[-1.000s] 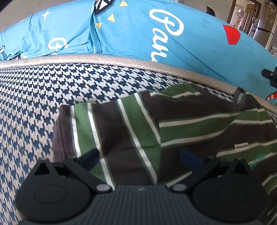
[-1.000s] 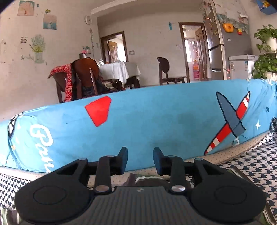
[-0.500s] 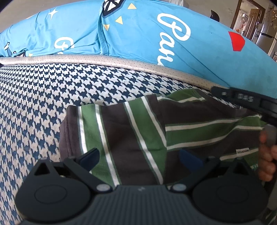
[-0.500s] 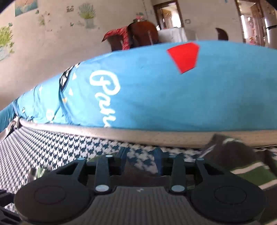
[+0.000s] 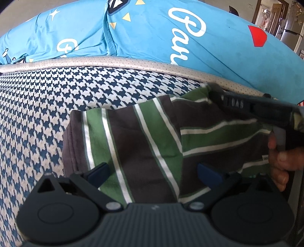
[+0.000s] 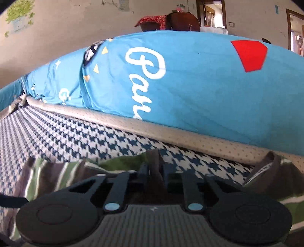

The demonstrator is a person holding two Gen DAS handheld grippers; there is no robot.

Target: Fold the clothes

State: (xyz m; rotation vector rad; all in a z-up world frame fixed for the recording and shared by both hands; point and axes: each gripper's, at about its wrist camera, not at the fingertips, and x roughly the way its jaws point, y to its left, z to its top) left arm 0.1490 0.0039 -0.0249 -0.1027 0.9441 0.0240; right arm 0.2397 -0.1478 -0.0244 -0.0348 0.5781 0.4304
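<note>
A brown and green striped shirt [image 5: 144, 144] lies on the houndstooth bed cover [image 5: 41, 98], its left sleeve folded over the body. My left gripper [image 5: 153, 171] is open, hovering just above the folded sleeve, holding nothing. My right gripper [image 6: 155, 171] is shut on a ridge of the shirt's cloth [image 6: 155, 159] at the far edge; its body shows in the left wrist view [image 5: 247, 104], reaching in from the right over the shirt's top edge. The shirt's collar [image 6: 266, 167] lies to its right.
A large blue cushion [image 5: 171, 34] with white lettering lines the far side of the bed behind a beige piped edge [image 5: 114, 62]. Houndstooth cover stretches left of the shirt. Chairs, a table and doorways [image 6: 209, 15] show beyond the cushion.
My right gripper swung down from facing the room to the shirt's far edge and shut on the cloth. My left gripper stayed open and drifted slightly left over the sleeve.
</note>
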